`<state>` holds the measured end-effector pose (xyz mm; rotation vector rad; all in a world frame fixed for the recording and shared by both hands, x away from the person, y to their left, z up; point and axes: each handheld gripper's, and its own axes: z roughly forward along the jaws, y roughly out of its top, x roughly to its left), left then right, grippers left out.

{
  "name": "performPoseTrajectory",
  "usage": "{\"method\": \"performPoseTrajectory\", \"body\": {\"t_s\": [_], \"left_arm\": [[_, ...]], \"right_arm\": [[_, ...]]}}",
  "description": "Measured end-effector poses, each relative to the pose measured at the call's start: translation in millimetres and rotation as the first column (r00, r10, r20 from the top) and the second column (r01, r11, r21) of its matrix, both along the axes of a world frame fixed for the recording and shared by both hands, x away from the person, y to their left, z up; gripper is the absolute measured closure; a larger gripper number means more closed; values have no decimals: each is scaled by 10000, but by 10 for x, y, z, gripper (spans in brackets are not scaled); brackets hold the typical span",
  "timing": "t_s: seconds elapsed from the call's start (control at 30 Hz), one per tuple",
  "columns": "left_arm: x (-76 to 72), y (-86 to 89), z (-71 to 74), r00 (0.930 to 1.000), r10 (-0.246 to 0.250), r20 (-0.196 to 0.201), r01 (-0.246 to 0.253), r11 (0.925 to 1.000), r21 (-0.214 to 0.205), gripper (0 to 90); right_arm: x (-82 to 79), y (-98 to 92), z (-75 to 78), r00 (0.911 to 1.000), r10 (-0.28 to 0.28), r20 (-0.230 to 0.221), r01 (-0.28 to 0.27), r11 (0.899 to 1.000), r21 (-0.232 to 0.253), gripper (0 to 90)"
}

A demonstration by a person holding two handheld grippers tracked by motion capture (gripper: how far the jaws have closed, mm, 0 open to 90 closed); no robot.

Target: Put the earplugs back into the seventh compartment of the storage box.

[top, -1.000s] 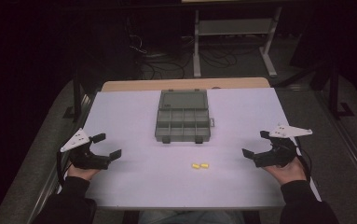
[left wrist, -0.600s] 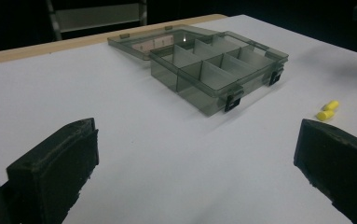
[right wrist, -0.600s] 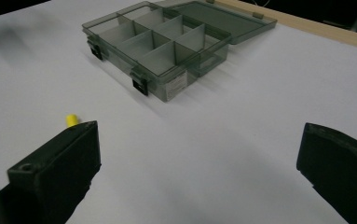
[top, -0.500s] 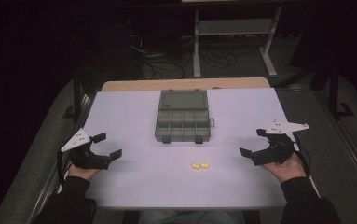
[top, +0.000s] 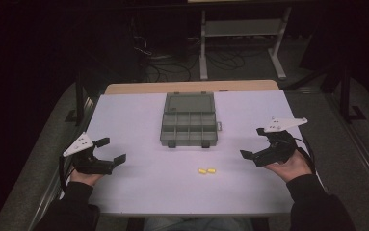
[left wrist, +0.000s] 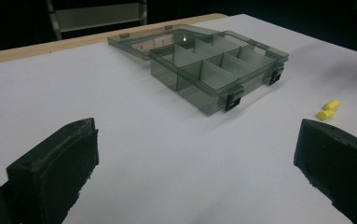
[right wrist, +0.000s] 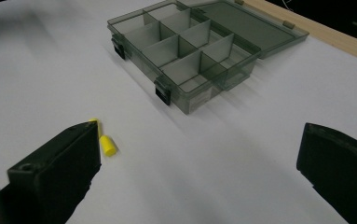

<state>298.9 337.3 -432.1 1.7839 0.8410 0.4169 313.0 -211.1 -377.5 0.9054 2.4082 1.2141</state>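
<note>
The 2 yellow earplugs (top: 207, 171) lie end to end at the right gripper's (top: 256, 146) 9 o'clock, nearer it than the left gripper (top: 111, 150); both grippers' jaws gape wide.

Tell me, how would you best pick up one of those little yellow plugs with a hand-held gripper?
Probably from above, jaws closing across the middle of the nearer yellow plug. It is a short cylinder lying flat on the white table, beside its twin, so pinching its round sides from its free side seems safest. The right hand-held gripper is closer.

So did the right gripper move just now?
Yes. The right gripper slid left across the table, toward the yellow plugs, and a bit nearer the person. The box stayed put.
</note>
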Motion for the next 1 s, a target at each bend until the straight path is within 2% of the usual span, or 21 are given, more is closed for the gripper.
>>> {"method": "performPoseTrajectory", "body": {"t_s": [0.43, 0.87, 0.93, 1.0], "left_arm": [[3, -4, -2, 10000, -72, -22, 72, 10000, -13, 0], [6, -8, -5, 9999, -117, -13, 117, 9999, -2, 0], [6, -11, -5, 9999, -130, -21, 130, 9999, 8, 0], [6, -12, -6, 9999, -131, -29, 131, 9999, 15, 0]], "right_arm": [[81, 326, 15, 9956, 853, -381, -880, 9931, -775, 0], [148, 548, -91, 9856, 1432, -898, -1551, 9773, -1443, 0], [153, 595, -119, 9825, 1572, -1003, -1722, 9712, -1645, 0], [158, 611, -129, 9813, 1624, -1036, -1783, 9693, -1695, 0]]}}
